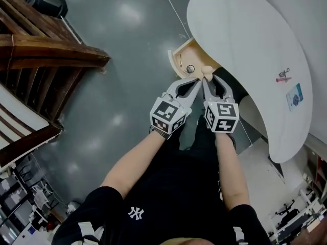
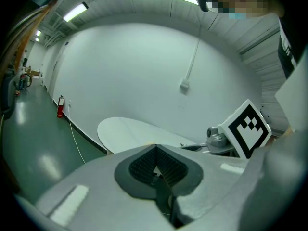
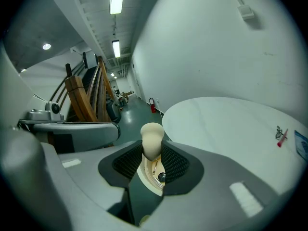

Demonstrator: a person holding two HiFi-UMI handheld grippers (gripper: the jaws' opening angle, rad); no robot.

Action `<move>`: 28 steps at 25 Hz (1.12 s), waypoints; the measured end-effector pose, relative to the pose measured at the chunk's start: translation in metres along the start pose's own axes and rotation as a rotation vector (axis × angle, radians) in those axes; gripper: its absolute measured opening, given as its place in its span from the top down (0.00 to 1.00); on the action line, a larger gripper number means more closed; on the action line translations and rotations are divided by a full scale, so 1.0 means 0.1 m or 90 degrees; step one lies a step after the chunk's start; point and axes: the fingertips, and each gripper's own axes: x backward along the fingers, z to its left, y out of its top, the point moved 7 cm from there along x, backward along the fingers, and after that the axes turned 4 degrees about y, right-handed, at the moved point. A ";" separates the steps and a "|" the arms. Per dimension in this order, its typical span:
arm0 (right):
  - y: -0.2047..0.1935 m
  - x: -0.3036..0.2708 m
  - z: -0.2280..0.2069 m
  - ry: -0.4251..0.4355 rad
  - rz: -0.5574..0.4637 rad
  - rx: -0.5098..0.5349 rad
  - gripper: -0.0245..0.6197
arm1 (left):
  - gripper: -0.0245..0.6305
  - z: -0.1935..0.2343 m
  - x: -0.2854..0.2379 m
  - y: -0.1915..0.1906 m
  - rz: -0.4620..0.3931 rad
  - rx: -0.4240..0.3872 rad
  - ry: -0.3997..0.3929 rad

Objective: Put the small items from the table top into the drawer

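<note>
right gripper (image 3: 153,154) clamped on pale drawer knob (image 3: 152,137) at frame centre, left gripper (image 2: 157,170) closed, empty, just beside, drawer (image 1: 180,56) part open, red clip (image 1: 282,77) and blue card (image 1: 295,96) on white table (image 1: 240,34), right side

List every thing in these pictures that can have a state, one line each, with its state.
drawer, partly open under the table top
drawer knob, clamped between the right gripper's jaws
right gripper, shut on the drawer knob
left gripper, shut, holding nothing
small red item, lying on the table top
blue card, lying on the table top
</note>
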 end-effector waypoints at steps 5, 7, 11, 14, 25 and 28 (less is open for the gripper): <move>-0.12 -0.25 -0.03 0.013 0.028 0.004 0.73 | 0.96 0.16 -0.05 -0.07 0.006 0.010 0.022; -0.16 -0.34 -0.06 0.016 0.035 0.004 0.73 | 0.96 0.22 -0.08 -0.11 0.009 0.015 0.029; -0.25 -0.52 -0.12 0.021 0.050 0.005 0.73 | 0.96 0.31 -0.17 -0.21 0.016 0.022 0.036; -0.33 -0.63 -0.16 0.021 0.059 0.000 0.73 | 0.96 0.37 -0.24 -0.30 0.023 0.024 0.035; -0.64 -1.01 -0.31 0.015 0.098 -0.009 0.72 | 0.96 0.62 -0.43 -0.54 0.024 0.034 0.043; -0.68 -1.07 -0.30 0.015 0.106 -0.010 0.71 | 0.96 0.67 -0.43 -0.59 0.025 0.037 0.044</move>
